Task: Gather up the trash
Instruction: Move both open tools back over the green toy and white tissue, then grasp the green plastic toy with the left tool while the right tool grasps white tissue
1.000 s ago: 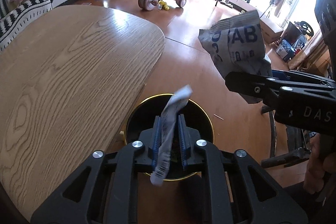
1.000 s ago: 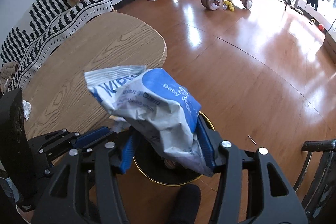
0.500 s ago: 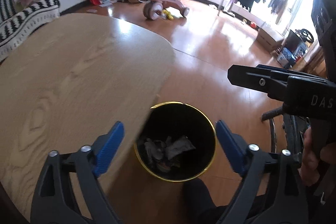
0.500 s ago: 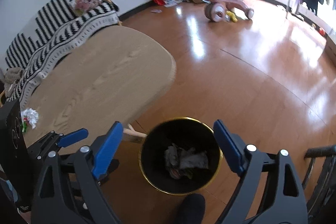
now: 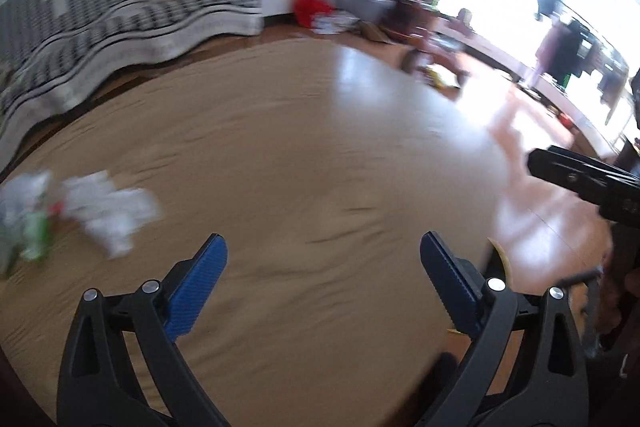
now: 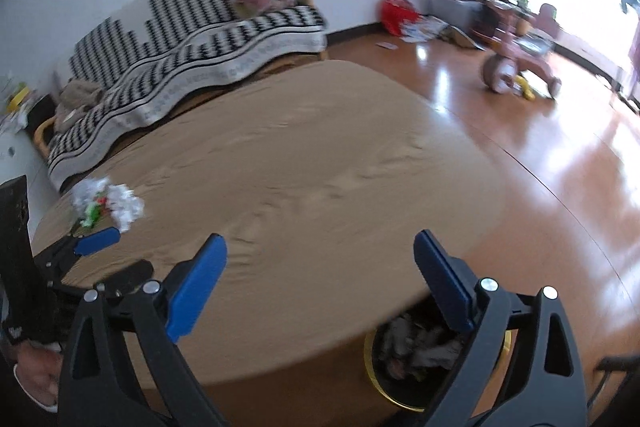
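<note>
My left gripper [image 5: 322,269] is open and empty above the wooden table [image 5: 300,167]. My right gripper [image 6: 320,269] is open and empty over the table's near edge. Crumpled white paper [image 5: 110,213] and a green-and-white wrapper [image 5: 28,231] lie at the table's left; the same pile shows in the right wrist view [image 6: 108,205]. The black bin with a gold rim [image 6: 420,359] stands on the floor under the table's edge, with crumpled trash inside. The left view is blurred.
A sofa with a black-and-white striped cover [image 6: 192,47] stands behind the table. A pink tricycle [image 6: 516,67] and a red bag [image 6: 396,15] sit on the wood floor at the back. A dark chair [image 5: 596,307] is at the right.
Both grippers let go of their trash into the bin, opened, then swung up and left from over the bin to over the table. The paper pile has come into view.
</note>
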Tool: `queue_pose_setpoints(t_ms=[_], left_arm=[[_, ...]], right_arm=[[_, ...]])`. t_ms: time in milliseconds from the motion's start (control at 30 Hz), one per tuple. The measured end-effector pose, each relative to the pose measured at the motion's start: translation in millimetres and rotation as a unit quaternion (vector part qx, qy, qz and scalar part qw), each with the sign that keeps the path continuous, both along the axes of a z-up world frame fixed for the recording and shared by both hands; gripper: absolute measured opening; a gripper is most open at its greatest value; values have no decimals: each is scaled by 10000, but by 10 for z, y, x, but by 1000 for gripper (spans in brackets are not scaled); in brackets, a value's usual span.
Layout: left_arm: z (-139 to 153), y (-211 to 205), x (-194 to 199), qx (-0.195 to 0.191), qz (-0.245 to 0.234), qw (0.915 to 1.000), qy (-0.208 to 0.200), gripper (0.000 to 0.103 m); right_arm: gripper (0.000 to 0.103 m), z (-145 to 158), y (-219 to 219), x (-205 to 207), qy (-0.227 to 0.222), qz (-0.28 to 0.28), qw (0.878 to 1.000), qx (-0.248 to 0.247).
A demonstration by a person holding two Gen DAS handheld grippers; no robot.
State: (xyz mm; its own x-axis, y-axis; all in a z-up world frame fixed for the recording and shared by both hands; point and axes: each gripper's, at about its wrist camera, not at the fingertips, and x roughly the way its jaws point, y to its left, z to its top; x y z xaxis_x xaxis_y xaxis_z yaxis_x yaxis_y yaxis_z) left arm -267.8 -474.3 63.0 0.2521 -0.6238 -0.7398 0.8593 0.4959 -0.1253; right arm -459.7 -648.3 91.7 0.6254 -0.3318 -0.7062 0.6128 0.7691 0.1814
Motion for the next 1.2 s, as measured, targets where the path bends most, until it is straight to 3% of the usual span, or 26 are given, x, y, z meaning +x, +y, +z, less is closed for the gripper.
queue_pose_setpoints(t_ms=[233,467,800,967,1200], left_arm=[[61,1089,914,185,1235,9917,-309,94],[17,1750,1538,229,1891,9812,-296,94],[-364,1741,1940,456,1884,9810,-93,95],[-512,1629,2079,505,1670,9847,15,95],[-630,1528,2172,611,1602,9852,9,95]], right_arm=[[92,-23,637,1026,-47,950,9954,-64],[92,-193,1173,1796,19,1648,9862,-181],[92,-502,1422,2448,207,2065,9782,-54],[92,-769,1571,2802,577,2367,9698,-118],[92,-916,1690,3055,802,2470,9648,-415]])
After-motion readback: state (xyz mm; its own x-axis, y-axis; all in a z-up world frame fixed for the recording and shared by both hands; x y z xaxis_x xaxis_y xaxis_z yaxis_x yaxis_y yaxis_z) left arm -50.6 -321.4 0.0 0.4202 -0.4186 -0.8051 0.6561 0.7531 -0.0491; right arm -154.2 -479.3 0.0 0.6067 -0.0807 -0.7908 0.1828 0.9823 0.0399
